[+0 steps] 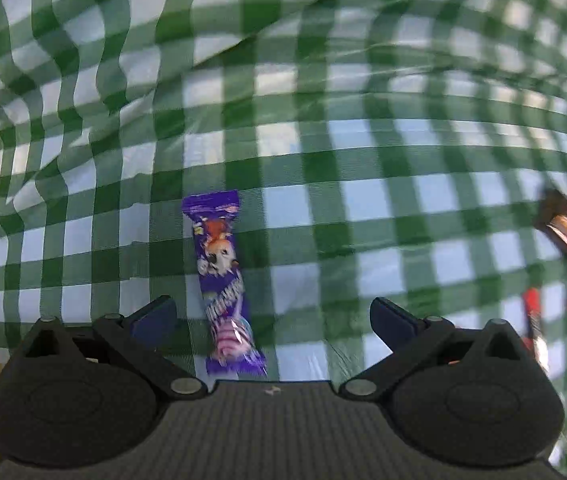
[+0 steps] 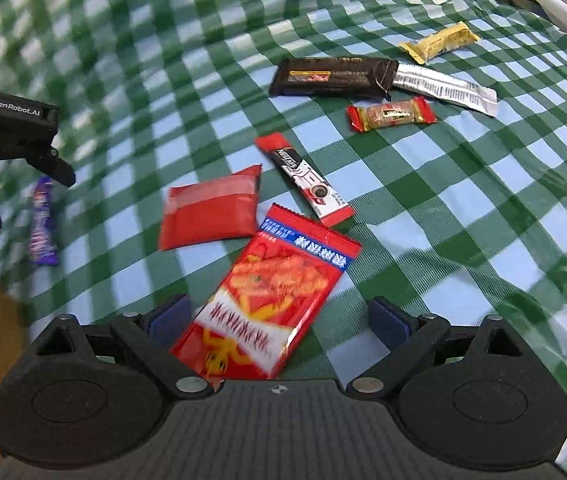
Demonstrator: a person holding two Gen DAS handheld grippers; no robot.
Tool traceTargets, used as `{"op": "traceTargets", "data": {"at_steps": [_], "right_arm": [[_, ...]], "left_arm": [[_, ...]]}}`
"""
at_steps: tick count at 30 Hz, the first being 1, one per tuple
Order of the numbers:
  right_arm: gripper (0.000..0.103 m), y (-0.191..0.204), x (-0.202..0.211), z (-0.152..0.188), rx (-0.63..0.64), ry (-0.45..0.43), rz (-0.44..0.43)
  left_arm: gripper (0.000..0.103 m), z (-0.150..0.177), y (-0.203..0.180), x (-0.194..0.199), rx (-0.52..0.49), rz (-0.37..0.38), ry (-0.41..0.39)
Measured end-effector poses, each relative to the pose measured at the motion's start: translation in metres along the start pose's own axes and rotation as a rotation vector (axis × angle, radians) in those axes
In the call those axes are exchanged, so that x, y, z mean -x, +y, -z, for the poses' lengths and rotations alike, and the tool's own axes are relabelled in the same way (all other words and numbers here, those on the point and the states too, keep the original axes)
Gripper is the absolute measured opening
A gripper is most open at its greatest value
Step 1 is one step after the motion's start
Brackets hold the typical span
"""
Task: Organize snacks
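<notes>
On the green-checked cloth (image 2: 463,208), snacks lie scattered, none sorted yet. Your left gripper (image 1: 271,320) hangs over the purple candy stick (image 1: 225,280), jaws spread wide, nothing pinched — the stick lies lengthwise in the gap, running toward 12 o'clock. Your right gripper (image 2: 279,320) is equally wide and empty above the large red snack bag (image 2: 271,300); the red pouch (image 2: 209,212) sits at 11 o'clock, the coffee stick (image 2: 307,180) at 12. Risk: closing along a wrapper's flat face — slick foil may slide out, or the pads may bunch loose cloth.

black ribbed gripper (image 1: 273,322), navy pads (image 1: 155,320)
</notes>
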State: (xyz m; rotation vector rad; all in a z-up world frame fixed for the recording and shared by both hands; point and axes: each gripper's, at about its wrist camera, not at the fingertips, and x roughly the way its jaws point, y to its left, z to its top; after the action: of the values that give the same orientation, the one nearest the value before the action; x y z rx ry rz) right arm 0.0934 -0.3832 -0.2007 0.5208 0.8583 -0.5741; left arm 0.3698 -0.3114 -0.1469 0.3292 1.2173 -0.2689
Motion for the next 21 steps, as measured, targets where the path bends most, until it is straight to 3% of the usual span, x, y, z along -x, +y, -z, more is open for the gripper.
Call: {"op": "traceTargets", "data": {"at_steps": [4, 7, 8, 9, 10, 11, 12, 13, 16, 21], "right_arm": [[0.103, 0.017, -0.009, 0.007, 0.093, -0.016, 0.079], [0.103, 0.019, -0.008, 0.017, 0.144, -0.062, 0.089], [0.101, 0.019, -0.007, 0.020, 0.152, -0.070, 0.089], [0.089, 0.019, -0.003, 0.022, 0.161, -0.079, 0.088], [0.077, 0.020, 0.002, 0.024, 0.170, -0.096, 0.076], [0.063, 0.021, 0.008, 0.025, 0.180, -0.110, 0.075], [0.060, 0.020, 0.010, 0.026, 0.174, -0.102, 0.059], [0.058, 0.018, 0.013, 0.027, 0.156, -0.096, 0.041], [0.053, 0.010, 0.022, 0.026, 0.120, -0.091, 0.017], [0.053, -0.001, 0.056, 0.023, 0.101, -0.152, 0.027]], "left_arm": [[0.103, -0.006, 0.011, -0.039, 0.020, -0.040, 0.073], [0.103, -0.004, 0.026, -0.044, 0.089, 0.031, 0.066], [0.100, -0.003, 0.028, -0.042, 0.088, 0.026, 0.062], [0.096, -0.001, 0.028, -0.039, 0.085, 0.023, 0.055], [0.078, 0.000, 0.028, -0.034, 0.093, 0.035, 0.043], [0.046, 0.003, 0.028, -0.027, 0.101, 0.044, 0.025], [0.024, 0.004, 0.027, -0.021, 0.104, 0.048, 0.016], [0.019, 0.006, 0.026, -0.018, 0.104, 0.068, 0.022], [0.018, 0.013, 0.021, -0.002, 0.097, 0.083, -0.004], [0.018, 0.034, 0.015, 0.046, 0.086, 0.202, -0.074]]}}
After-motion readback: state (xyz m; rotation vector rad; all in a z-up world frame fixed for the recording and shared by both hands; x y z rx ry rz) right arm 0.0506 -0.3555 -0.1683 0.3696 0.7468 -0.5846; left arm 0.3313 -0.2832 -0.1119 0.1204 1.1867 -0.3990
